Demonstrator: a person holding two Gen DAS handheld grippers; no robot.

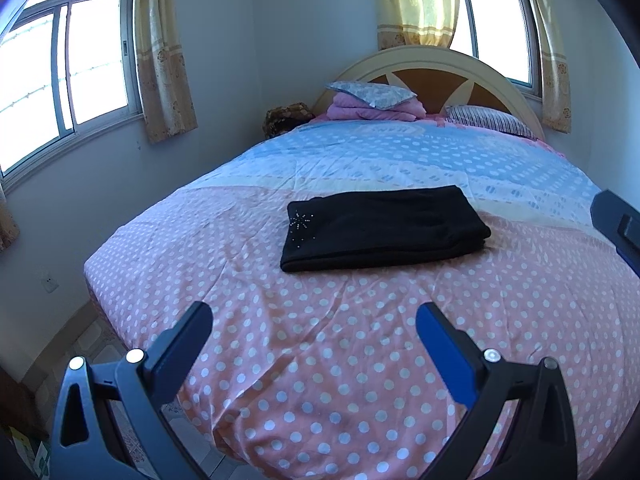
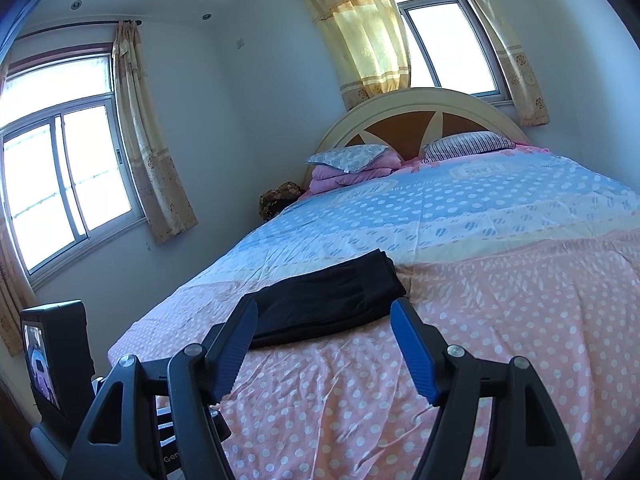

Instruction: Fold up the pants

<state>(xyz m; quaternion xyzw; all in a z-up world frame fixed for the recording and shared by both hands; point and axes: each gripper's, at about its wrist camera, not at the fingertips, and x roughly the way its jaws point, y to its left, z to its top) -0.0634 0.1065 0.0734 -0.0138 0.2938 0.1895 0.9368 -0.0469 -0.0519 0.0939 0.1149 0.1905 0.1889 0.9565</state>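
Observation:
The black pants [image 1: 380, 228] lie folded into a flat rectangle on the pink polka-dot bedspread [image 1: 320, 360], with a small sparkly star at the left end. My left gripper [image 1: 314, 318] is open and empty, held above the bed's near part, well short of the pants. My right gripper [image 2: 324, 310] is open and empty, just short of the pants [image 2: 332, 296]; its body also shows at the right edge of the left wrist view [image 1: 618, 228].
Pillows [image 1: 372, 94] and a folded pink blanket [image 1: 376, 110] lie by the headboard [image 1: 436, 76]. Windows with curtains [image 1: 160, 60] are on the left and back walls. The left bed edge [image 1: 96, 280] drops to the floor. The left gripper's body with a small screen [image 2: 52, 360] is at left.

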